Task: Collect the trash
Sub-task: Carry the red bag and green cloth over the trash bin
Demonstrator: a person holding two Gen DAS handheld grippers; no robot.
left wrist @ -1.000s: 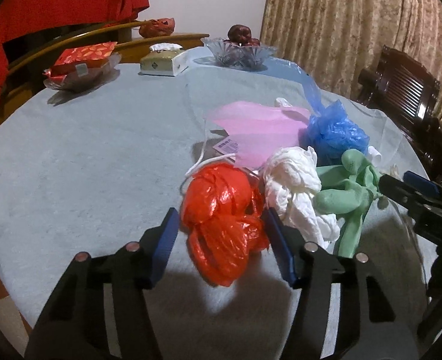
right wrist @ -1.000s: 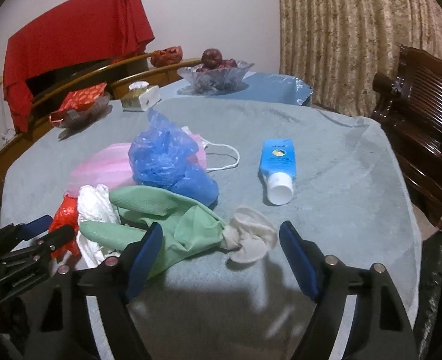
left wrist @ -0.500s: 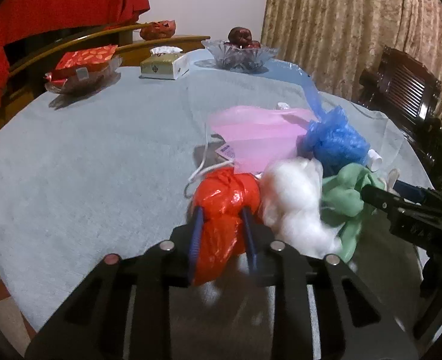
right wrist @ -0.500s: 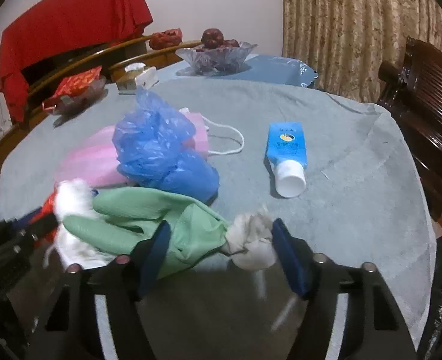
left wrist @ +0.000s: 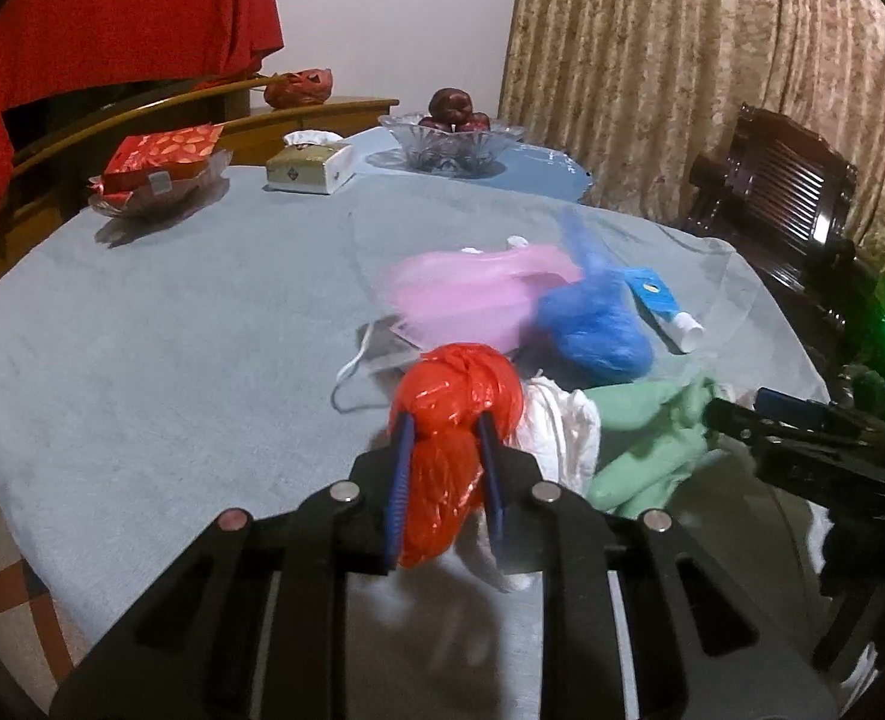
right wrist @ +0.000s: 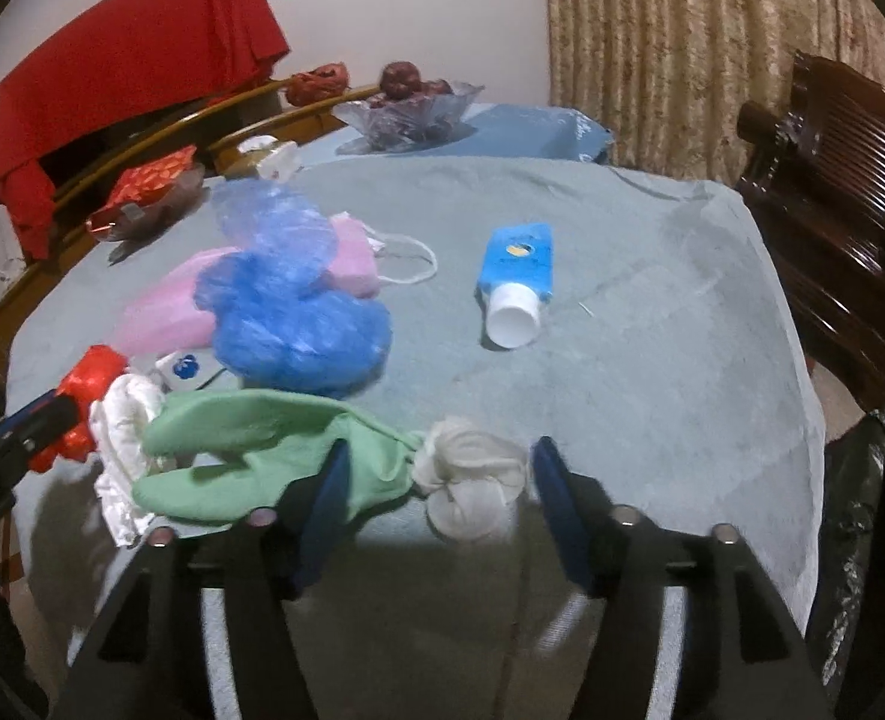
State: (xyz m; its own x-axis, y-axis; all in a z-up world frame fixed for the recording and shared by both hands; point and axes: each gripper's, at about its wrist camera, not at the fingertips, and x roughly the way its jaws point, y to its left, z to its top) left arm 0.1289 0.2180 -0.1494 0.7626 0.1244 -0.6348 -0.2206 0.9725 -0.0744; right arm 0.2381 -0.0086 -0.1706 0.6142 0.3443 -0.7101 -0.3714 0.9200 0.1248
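Left tongs (left wrist: 442, 468): clenched on the red plastic bag (left wrist: 451, 420), whose crumpled bulk bulges ahead of and below the two blue pads. Directly to the right of these tongs lies a white crumpled bag (left wrist: 562, 432), touching the red one; further right, a green glove (left wrist: 646, 438).

Right tongs (right wrist: 436, 492): released, jaws spread wide. The left pad lies over the cuff of the green glove (right wrist: 262, 450); a white wad of cloth (right wrist: 472, 480) sits between the two pads, touched by neither so far as can be seen. The glove's fingers reach toward the left tongs (right wrist: 28, 426), seen at the far left edge with the red plastic bag (right wrist: 91, 372) in their grip.

Ahead of the right tongs: a blue plastic bag (right wrist: 298, 324) resting against a pink face mask (right wrist: 166, 312); to its right, well apart, a blue tube (right wrist: 517, 282) lying with its white cap toward the tongs.

All items rest on the counter (right wrist: 652, 372), covered by a grey-blue cloth. At its far side stand a glass fruit bowl (left wrist: 451, 141), a tissue box (left wrist: 310, 165) and a dish with a red packet (left wrist: 160, 171).
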